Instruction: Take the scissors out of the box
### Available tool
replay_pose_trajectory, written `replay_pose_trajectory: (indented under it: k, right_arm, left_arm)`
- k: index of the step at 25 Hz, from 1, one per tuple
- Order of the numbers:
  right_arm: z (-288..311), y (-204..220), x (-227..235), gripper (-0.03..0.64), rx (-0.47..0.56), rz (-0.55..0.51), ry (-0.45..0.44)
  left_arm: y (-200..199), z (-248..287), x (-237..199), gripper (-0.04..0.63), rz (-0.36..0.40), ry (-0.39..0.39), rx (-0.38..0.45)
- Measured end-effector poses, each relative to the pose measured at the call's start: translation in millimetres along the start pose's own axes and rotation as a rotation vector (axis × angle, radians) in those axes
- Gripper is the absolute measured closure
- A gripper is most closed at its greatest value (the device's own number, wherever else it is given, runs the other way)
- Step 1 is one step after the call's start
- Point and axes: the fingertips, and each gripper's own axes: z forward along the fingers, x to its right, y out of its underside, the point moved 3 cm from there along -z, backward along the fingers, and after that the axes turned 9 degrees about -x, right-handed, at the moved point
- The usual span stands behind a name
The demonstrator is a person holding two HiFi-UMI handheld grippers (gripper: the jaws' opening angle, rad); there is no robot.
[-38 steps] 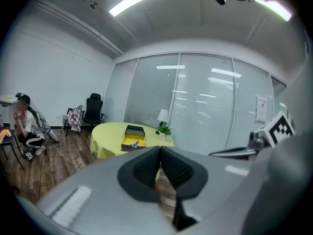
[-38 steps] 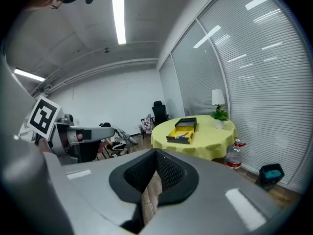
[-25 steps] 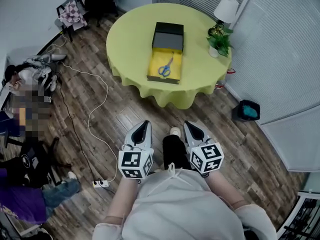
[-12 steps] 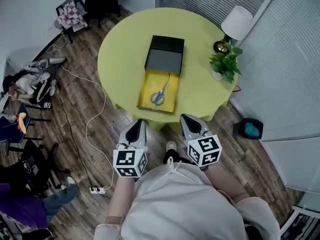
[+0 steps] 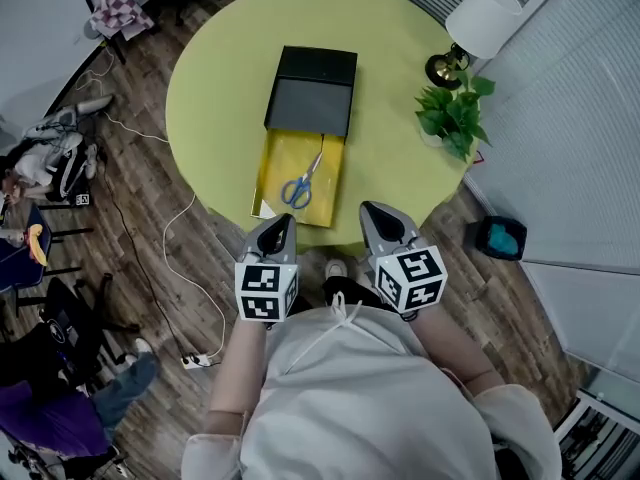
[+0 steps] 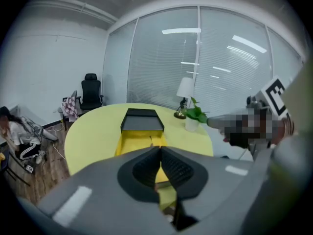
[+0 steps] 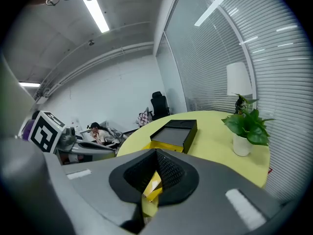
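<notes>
Blue-handled scissors (image 5: 298,186) lie in the yellow tray (image 5: 270,163) of a box. The tray is pulled out of its black sleeve (image 5: 312,93) on the round yellow-green table (image 5: 220,78). My left gripper (image 5: 281,220) is shut and empty, its tip at the tray's near edge. My right gripper (image 5: 371,211) is shut too, at the table's near rim to the right of the tray. In the left gripper view the left gripper (image 6: 160,148) points at the black sleeve (image 6: 142,120). In the right gripper view the right gripper (image 7: 156,153) has the black sleeve (image 7: 176,131) just beyond it.
A white lamp (image 5: 482,23) and a potted plant (image 5: 452,108) stand at the table's right side. On the floor are a blue bin (image 5: 497,238) at right, a white cable (image 5: 190,228) with a power strip (image 5: 200,361) at left, and bags and chairs further left.
The table and box have come much nearer in the head view. Both grippers have moved forward from over the floor to the table's near edge, and stay shut.
</notes>
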Motion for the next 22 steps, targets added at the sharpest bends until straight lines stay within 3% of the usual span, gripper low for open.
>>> replay_pose_trajectory:
  k: [3,6,18,22]
  right_arm:
    - [12.8,3.2,5.0,0.617,-0.025,0.019,0.029]
    - [23.4,5.1,9.5,0.617,-0.040,0.051,0.067]
    - [58.3,17.7,21.7,0.617,-0.080,0.201,0.207]
    - [61.7,22.5,26.8,0.617,-0.088,0.236,0.230]
  left_arm:
    - [-0.5,28.7,-10.7,0.588,0.009,0.023,-0.061]
    - [-2.5,57.3,-19.5,0.543,0.032,0.072,-0.138]
    - [34.4,150.7,-41.2,0.488,0.176,0.241,-0.567]
    - [42.2,167.1,-40.2,0.482,0.206,0.270,-0.649]
